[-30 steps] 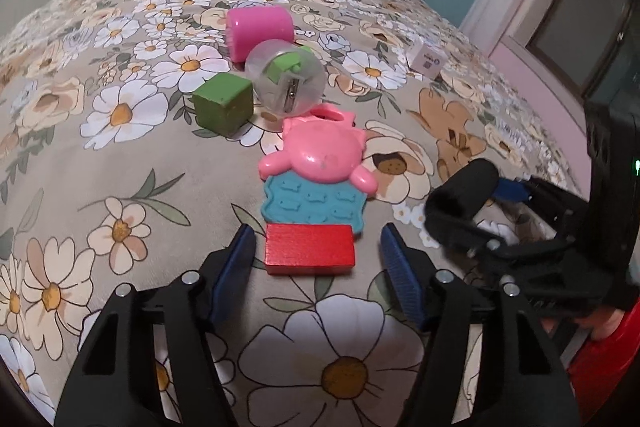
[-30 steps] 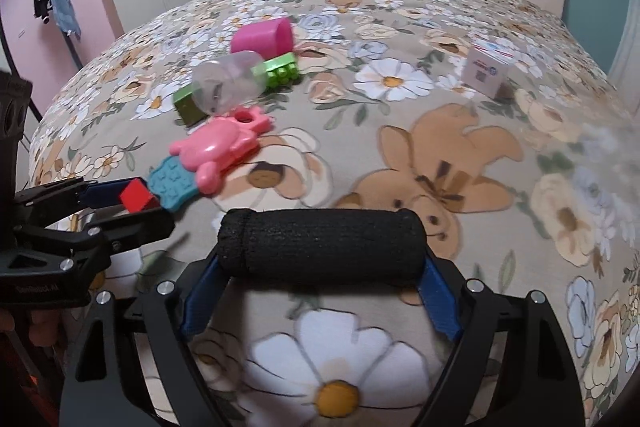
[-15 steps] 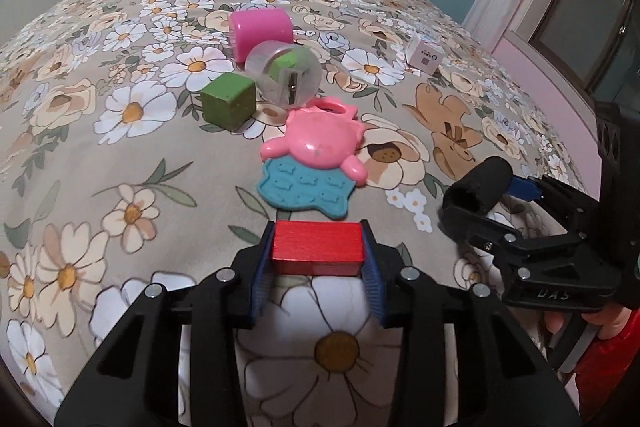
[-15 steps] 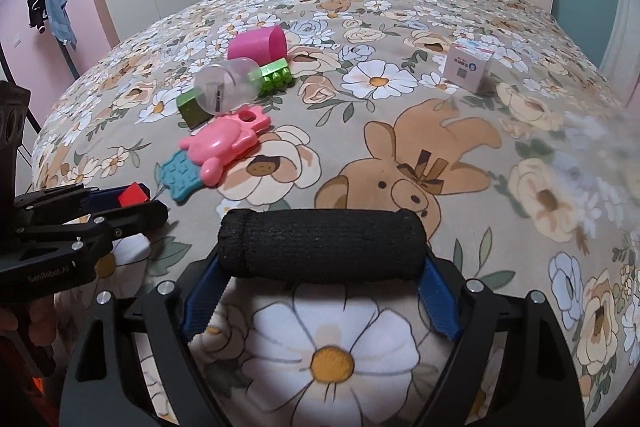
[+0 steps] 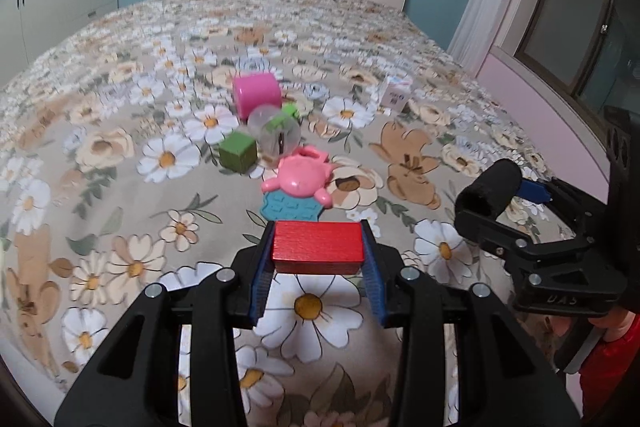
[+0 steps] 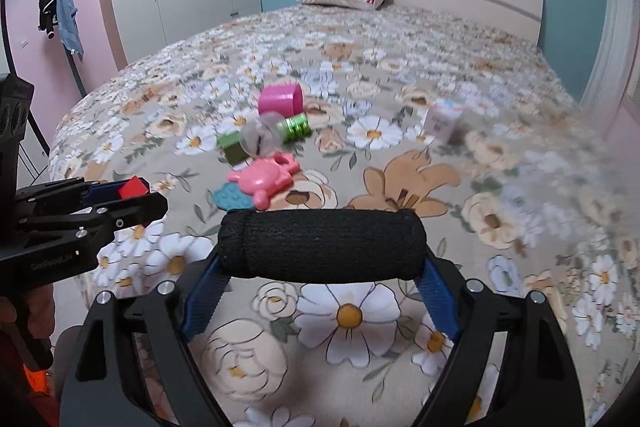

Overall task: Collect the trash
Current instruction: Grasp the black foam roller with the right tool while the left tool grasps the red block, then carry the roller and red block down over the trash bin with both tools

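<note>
left gripper clamps red block; right gripper clamps black roll.

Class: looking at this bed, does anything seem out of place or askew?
Yes. A pink cup lies tipped on its side among toys scattered across the bedspread, beside a clear ball, green cube and pink figure.

A toy cluster and a small white box crowd mid-bed; the flowered spread around them lies open.
</note>
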The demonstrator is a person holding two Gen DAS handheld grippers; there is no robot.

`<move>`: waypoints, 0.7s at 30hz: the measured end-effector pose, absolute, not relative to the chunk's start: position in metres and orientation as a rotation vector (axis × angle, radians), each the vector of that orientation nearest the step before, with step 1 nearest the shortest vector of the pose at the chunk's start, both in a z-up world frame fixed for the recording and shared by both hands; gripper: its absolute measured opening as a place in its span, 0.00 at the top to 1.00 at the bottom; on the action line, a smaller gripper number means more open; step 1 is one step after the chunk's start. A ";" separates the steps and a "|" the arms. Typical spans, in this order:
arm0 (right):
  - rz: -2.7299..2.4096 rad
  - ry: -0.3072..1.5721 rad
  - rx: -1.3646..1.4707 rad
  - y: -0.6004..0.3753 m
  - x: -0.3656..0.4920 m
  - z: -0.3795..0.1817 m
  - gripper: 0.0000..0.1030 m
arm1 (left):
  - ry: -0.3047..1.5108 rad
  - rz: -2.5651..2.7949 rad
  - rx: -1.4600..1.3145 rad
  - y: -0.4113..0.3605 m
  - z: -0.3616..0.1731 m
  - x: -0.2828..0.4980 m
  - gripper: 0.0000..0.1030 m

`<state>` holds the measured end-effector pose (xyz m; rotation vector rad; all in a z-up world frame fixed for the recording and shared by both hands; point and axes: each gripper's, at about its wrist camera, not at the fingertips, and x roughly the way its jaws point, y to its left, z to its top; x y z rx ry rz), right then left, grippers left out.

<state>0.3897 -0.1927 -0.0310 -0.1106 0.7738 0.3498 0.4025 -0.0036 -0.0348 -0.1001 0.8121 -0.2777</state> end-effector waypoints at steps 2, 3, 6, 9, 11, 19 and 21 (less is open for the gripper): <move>0.343 0.755 -0.115 -0.193 0.377 -0.020 0.16 | 0.796 -0.274 -0.095 -0.002 -0.025 0.394 0.61; 0.340 0.745 -0.116 -0.194 0.371 -0.014 0.16 | 0.784 -0.273 -0.093 -0.002 -0.018 0.387 0.61; 0.332 0.716 -0.118 -0.195 0.351 0.003 0.16 | 0.751 -0.272 -0.086 -0.001 0.000 0.368 0.61; 0.327 0.688 -0.120 -0.196 0.327 0.019 0.16 | 0.722 -0.284 -0.086 -0.001 0.015 0.347 0.61; 0.326 0.674 -0.122 -0.196 0.312 0.027 0.16 | 0.709 -0.290 -0.079 0.000 0.024 0.334 0.61; 0.327 0.635 -0.134 -0.194 0.249 0.046 0.16 | 0.651 -0.307 -0.062 0.001 0.052 0.273 0.61; 0.334 0.630 -0.140 -0.192 0.232 0.047 0.16 | 0.646 -0.307 -0.055 0.001 0.055 0.259 0.61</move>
